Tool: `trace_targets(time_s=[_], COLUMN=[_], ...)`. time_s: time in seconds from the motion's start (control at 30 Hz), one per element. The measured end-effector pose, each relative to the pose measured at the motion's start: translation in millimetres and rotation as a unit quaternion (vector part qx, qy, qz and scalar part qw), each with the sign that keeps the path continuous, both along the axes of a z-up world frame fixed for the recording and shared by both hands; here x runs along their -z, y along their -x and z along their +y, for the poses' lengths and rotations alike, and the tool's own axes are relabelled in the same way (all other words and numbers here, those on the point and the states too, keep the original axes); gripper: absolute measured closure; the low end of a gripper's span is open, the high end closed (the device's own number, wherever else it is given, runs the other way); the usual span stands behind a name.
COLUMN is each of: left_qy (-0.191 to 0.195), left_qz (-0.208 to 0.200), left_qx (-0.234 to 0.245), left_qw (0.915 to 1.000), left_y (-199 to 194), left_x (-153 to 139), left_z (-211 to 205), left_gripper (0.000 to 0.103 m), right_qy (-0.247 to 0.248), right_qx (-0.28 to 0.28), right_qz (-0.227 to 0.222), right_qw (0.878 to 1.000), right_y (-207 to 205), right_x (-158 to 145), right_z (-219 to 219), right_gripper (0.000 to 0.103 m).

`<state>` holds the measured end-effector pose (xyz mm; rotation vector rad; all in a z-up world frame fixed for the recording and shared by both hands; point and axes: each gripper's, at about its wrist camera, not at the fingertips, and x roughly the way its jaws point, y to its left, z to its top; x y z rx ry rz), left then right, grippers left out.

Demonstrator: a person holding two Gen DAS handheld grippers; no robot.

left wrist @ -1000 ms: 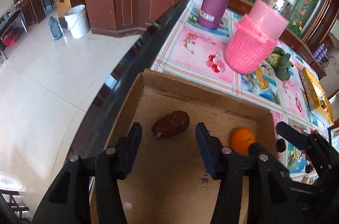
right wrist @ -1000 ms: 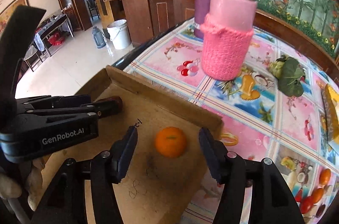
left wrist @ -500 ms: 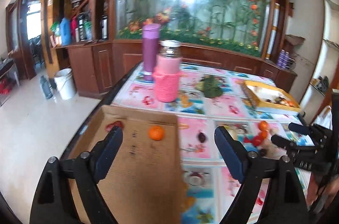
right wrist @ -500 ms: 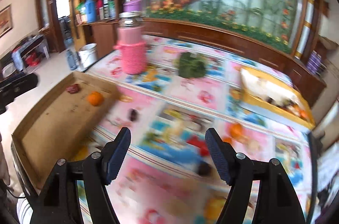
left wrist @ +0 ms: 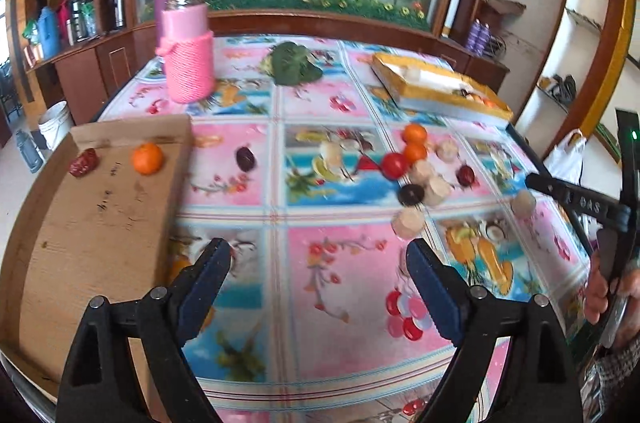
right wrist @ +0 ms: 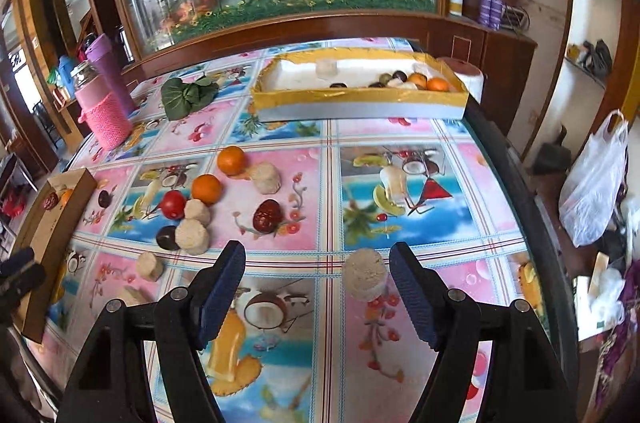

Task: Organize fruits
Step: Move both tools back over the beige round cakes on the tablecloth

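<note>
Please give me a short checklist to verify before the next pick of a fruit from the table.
1. Left gripper open, nothing between the jaws: ok.
2. Right gripper open and empty: ok.
3. Cardboard tray has free room beside its orange and red date: ok.
4. Loose fruits on the table, such as the tomato, unobstructed: ok.
5. Beige puck touches the right gripper: cannot tell.

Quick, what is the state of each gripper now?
Left gripper: open, holding nothing.
Right gripper: open, holding nothing.
</note>
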<state>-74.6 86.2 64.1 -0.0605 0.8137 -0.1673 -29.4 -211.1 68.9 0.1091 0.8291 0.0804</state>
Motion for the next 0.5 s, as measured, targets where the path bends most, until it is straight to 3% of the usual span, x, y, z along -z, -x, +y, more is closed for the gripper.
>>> trace_targets(time_s=[0.23, 0.5], left_qy=[-0.025, -0.042], left_qz=[0.014, 0.04], left_qx=[0.04, 0.071], left_qw=[0.9988, 0.9957], left_y=[1, -18], left_x=[14, 31], left_z=[-31, -62], left_gripper=[0.014, 0.014], right_qy=[0.019, 0.0], right_qx=[0.035, 0.042], right_qz=[0.006, 0.042], right_qw=[0.999, 0.998], right_y=[-16, -15], right_x=[19, 45], right_z=[-13, -29], right_gripper=[0.025, 0.025])
